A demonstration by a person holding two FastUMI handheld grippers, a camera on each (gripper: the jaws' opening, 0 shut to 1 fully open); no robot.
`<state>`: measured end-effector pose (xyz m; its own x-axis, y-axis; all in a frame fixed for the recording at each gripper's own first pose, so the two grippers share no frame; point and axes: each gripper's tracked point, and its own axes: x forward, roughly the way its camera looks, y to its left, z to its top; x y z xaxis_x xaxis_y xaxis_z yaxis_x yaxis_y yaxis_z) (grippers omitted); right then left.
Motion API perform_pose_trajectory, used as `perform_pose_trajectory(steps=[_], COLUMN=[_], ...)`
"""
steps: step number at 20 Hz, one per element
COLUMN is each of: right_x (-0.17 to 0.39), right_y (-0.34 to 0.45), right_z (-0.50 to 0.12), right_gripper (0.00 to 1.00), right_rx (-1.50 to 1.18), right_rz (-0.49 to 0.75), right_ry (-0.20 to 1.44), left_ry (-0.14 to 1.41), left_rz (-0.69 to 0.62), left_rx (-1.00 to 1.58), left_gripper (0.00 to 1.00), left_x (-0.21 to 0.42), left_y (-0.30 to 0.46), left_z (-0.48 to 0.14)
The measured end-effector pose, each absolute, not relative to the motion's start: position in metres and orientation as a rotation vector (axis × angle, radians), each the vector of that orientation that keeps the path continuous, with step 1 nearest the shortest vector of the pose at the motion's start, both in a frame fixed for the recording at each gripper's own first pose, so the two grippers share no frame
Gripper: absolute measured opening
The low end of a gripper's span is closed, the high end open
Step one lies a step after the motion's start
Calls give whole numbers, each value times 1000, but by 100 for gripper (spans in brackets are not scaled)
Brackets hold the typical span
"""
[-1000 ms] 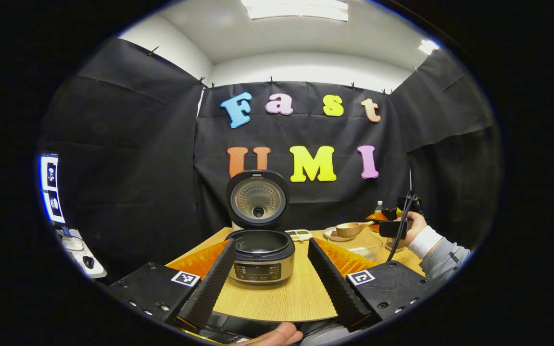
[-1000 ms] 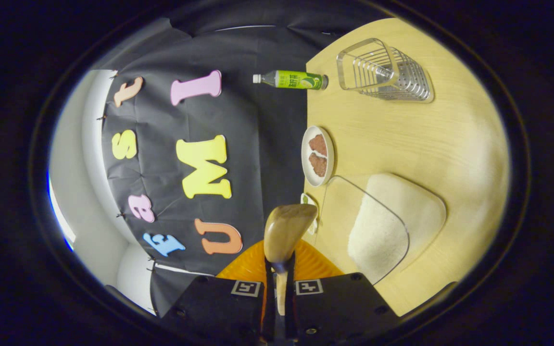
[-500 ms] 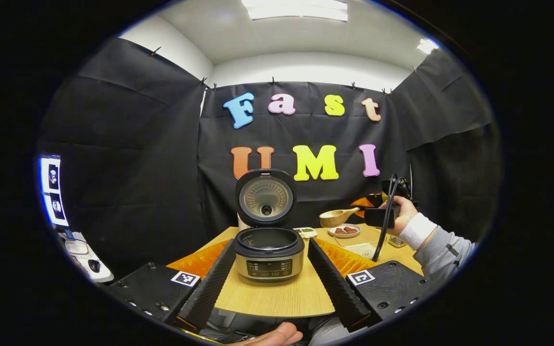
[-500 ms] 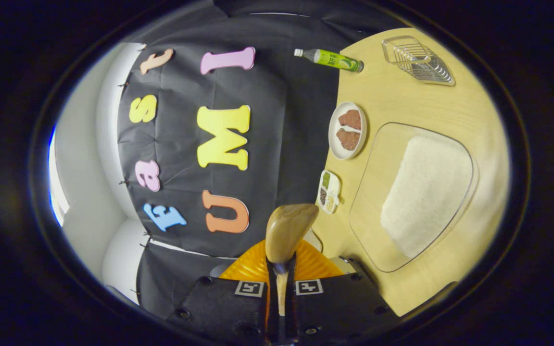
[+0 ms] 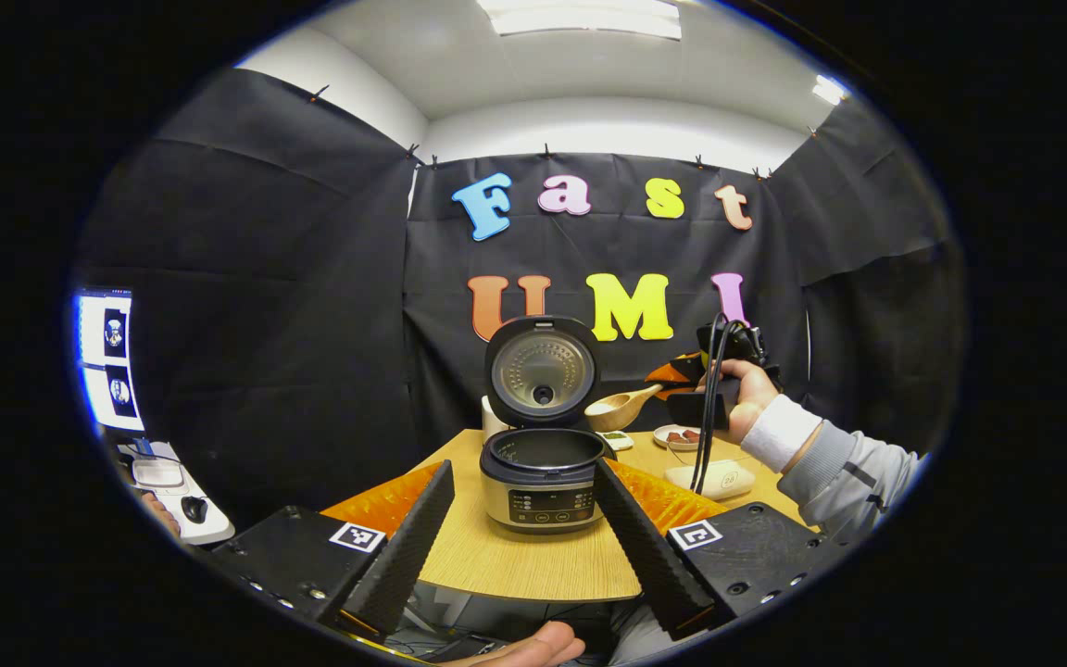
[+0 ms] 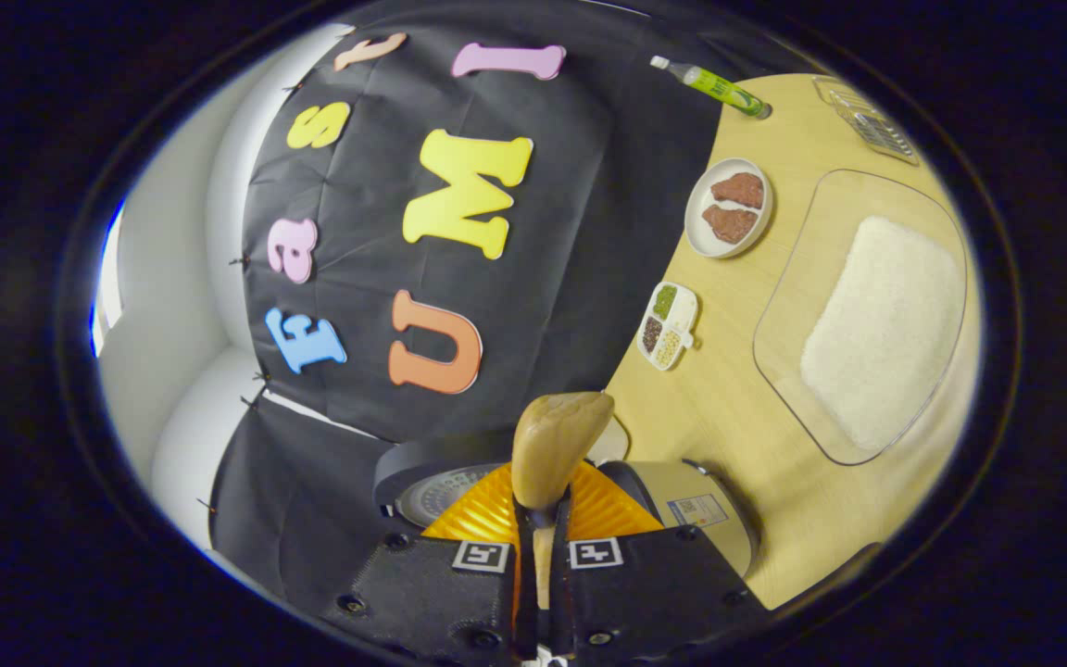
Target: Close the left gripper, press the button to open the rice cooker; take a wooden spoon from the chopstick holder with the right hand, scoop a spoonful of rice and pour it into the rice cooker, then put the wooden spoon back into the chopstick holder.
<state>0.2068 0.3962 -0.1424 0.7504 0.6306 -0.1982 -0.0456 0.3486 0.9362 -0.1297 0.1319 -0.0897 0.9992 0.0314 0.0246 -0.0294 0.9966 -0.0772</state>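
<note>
Now nearer the open rice cooker (image 5: pixel 543 468) than a second ago: wooden spoon (image 5: pixel 620 409), bowl just right of the raised lid; clamped by the handle in the right gripper (image 6: pixel 540 528); left gripper (image 5: pixel 524 505) spread wide, near table (image 5: pixel 515 565) edge; rice tray (image 6: pixel 867 315) far right.

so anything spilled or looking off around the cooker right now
Nothing stands out. The rice cooker sits upright with its lid open, the right gripper holds the wooden spoon level beside it, and no rice shows on the table.
</note>
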Motion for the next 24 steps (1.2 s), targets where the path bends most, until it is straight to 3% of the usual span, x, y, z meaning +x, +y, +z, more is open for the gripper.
perform_pose_trajectory(steps=[8, 20, 24], right_x=[193, 161, 143], right_y=[442, 472, 492], right_z=[-108, -89, -74], right_gripper=[10, 10, 10], right_rx=[611, 237, 74], right_rz=[538, 573, 642], right_ry=[368, 137, 4], left_ry=[-13, 1, 6], left_rz=[44, 83, 59], left_rx=[-120, -151, -160], left_gripper=[97, 95, 94], left_x=[-136, -132, -131], left_y=[153, 173, 166], left_z=[-99, -113, -115])
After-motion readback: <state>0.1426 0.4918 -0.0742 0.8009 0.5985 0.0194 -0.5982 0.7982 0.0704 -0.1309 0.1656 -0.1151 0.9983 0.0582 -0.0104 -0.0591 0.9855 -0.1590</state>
